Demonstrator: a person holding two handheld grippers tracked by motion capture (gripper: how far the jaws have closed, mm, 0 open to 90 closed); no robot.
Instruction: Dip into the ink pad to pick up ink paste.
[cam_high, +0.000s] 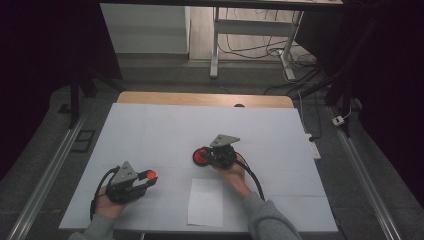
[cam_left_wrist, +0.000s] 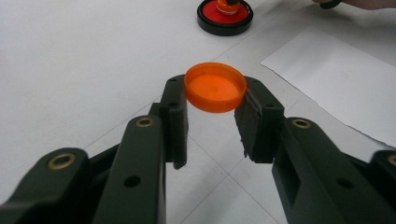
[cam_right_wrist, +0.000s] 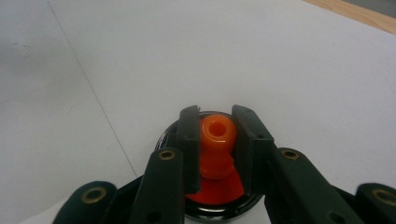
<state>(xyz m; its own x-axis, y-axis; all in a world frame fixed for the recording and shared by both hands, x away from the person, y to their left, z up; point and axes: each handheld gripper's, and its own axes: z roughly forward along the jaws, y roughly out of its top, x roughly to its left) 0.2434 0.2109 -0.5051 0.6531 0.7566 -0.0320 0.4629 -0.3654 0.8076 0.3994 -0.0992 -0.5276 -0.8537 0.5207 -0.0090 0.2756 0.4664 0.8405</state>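
No writing is showing anywhere. The left gripper (cam_left_wrist: 212, 123) fingers are clamping an orange cap (cam_left_wrist: 215, 87) above the bench (cam_high: 150, 130); the right gripper (cam_right_wrist: 218, 144) fingers are squeezing the orange knob (cam_right_wrist: 217, 140) over the red dish (cam_high: 202, 156) mid-bench, with open room all around.

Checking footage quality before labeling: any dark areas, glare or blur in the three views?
High view: dim, with both sides black; the white table cover is evenly lit, small things soft. Left gripper view: orange cap sharp, near jaws slightly blurred, no glare. Right gripper view: orange knob a bit soft and oversaturated, black-rimmed red dish under it in shadow.
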